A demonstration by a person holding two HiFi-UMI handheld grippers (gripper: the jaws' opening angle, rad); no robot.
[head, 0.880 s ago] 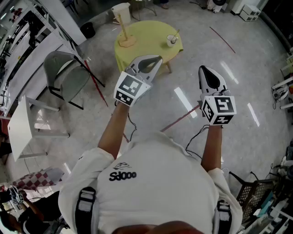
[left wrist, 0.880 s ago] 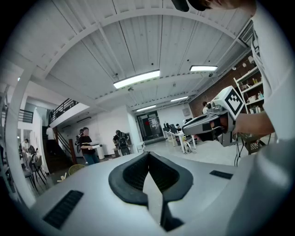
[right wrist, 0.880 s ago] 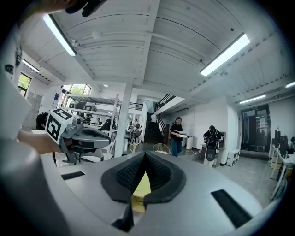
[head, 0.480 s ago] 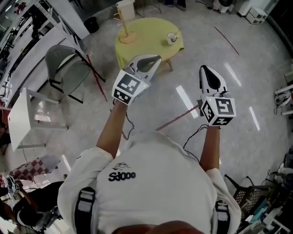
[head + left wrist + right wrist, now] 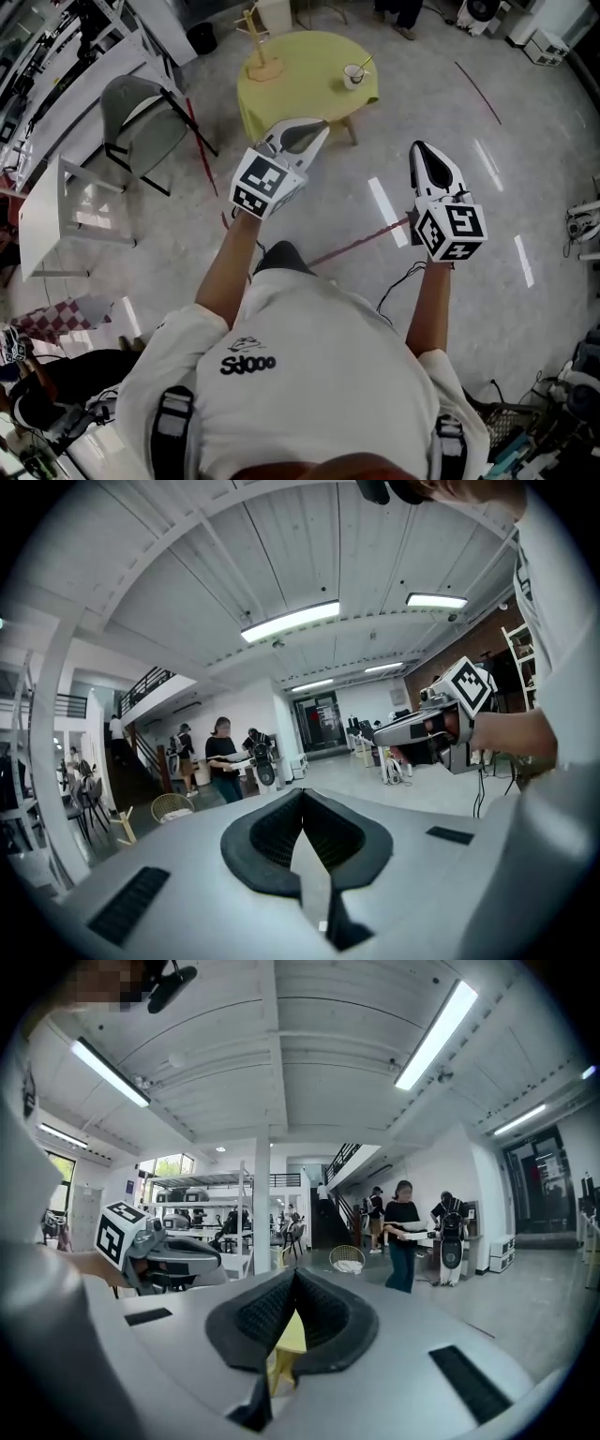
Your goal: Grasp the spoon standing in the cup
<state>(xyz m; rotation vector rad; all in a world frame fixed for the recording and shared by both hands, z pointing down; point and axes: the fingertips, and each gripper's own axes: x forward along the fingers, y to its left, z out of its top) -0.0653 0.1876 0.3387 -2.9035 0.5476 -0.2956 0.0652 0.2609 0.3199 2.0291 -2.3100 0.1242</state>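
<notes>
Yellow surface [image 5: 291,80] far at 12 o'clock, spoon [image 5: 362,65] leaning in cup [image 5: 352,78]; left gripper [image 5: 322,124], right gripper [image 5: 418,147] jaws together, empty, level for approach.

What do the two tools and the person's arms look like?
The left tool and right tool are white, pointed shells with black ribbed pads inside. Each carries a white cube printed with black square markers. Thin black cables trail from them. The person wears a white short-sleeved shirt with black shoulder straps.
</notes>
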